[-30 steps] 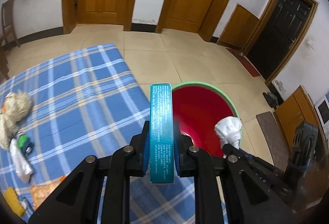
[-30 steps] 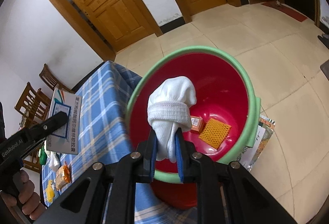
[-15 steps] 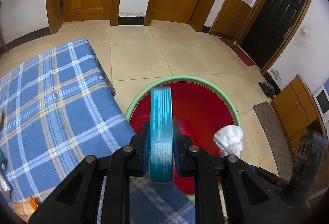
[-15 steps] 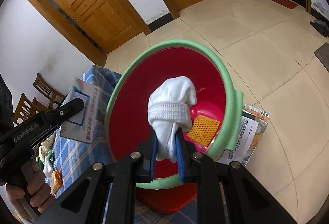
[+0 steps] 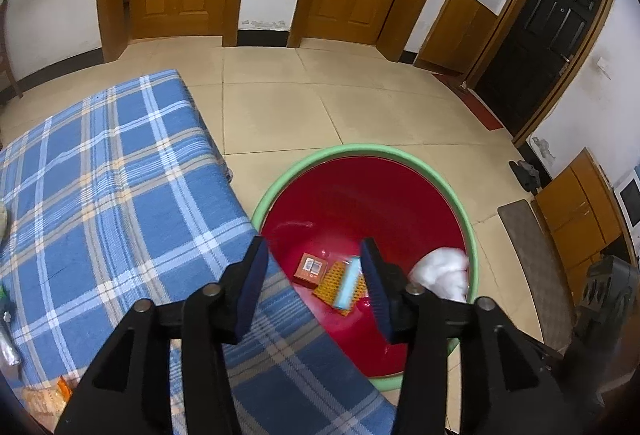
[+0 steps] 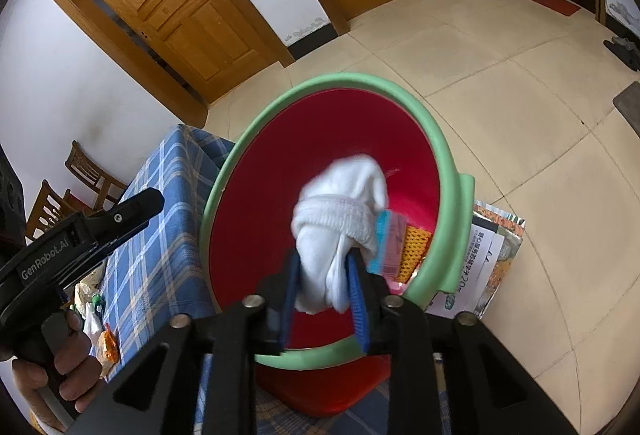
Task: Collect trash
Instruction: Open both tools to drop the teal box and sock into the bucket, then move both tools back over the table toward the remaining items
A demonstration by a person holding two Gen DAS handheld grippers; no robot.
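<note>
teal box [image 5: 347,286] lying in red bin [image 5: 352,195], long axis toward bin's far wall. left gripper [image 5: 312,287] just opened, empty; right gripper [image 6: 322,285] opening, blurred white sock [image 6: 340,211] between pads. blue plaid cloth [image 5: 100,195], tiled floor [image 5: 280,107].

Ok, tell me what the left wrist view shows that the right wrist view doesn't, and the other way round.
Left wrist only: the small orange box on the basin floor, the black door, and the left tongs with nothing between them.

Right wrist only: printed paper on the floor beside the basin, wooden chairs, and the hand holding the left tool.

Both: the red basin with its green rim, the blue plaid cloth, the white sock, the teal box and the orange mesh.
</note>
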